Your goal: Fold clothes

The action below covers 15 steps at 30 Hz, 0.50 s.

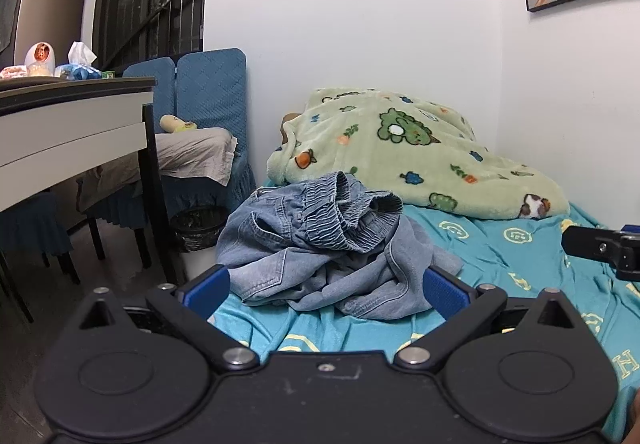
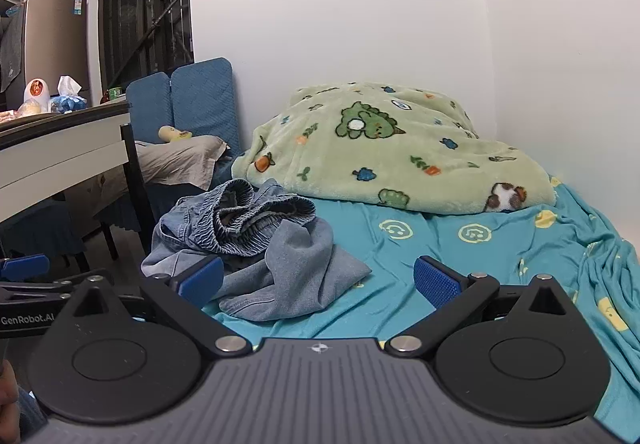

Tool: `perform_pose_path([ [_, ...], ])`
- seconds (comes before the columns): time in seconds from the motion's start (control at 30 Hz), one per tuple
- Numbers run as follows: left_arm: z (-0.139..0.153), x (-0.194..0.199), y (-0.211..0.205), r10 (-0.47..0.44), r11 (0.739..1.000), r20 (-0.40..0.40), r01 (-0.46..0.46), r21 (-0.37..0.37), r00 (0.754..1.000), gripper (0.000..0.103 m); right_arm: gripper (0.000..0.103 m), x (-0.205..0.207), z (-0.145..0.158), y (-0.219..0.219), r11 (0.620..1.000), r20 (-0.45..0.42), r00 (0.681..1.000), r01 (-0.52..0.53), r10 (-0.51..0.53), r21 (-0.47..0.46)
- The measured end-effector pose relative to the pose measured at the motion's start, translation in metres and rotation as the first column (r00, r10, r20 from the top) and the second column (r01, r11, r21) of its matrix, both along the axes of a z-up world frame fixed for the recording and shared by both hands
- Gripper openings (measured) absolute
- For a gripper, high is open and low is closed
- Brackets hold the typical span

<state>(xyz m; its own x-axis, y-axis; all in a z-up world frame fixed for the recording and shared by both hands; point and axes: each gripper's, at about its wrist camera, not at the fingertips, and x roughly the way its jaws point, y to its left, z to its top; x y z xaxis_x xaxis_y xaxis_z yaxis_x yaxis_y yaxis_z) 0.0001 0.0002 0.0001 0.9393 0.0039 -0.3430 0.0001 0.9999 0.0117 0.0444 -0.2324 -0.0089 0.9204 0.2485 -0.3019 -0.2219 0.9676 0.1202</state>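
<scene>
- Crumpled light-blue denim garment with an elastic waistband (image 1: 320, 244) lies in a heap at centre frame on the turquoise patterned bedsheet (image 1: 500, 256).
- Left gripper (image 1: 326, 286): blue pads spread wide, released, flanking the heap's near edge.
- Right gripper (image 2: 318, 282): spread wide, grasping nothing; heap at centre left.
- Green cartoon-print fleece blanket (image 2: 392, 148) is bunched behind, upper centre.

We look low along each gripper's fingers across the bed (image 1: 500, 256), toward the corner wall. The left view sits close to the jeans (image 1: 320, 240); the right view sits further right. Both share the jeans (image 2: 248, 244) and blanket (image 1: 420, 152).
</scene>
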Motion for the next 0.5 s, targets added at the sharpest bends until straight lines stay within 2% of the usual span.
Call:
perform_pose_path([
  [0.17,0.000,0.005,0.003,-0.001,1.000,-0.005,0.001,-0.016,1.000,0.103,0.103,0.005,-0.004,-0.002,1.000,-0.014,1.000,0.002,-0.002,0.000],
  [0.33,-0.003,0.000,-0.004,-0.006,1.000,0.011,0.006,0.014,1.000,0.103,0.103,0.010,-0.008,-0.003,1.000,-0.027,1.000,0.003,-0.003,0.000],
  [0.5,-0.007,0.010,-0.006,-0.012,1.000,-0.017,0.013,0.023,1.000,0.103,0.103,0.008,-0.011,0.000,1.000,-0.019,1.000,-0.007,0.007,-0.008],
])
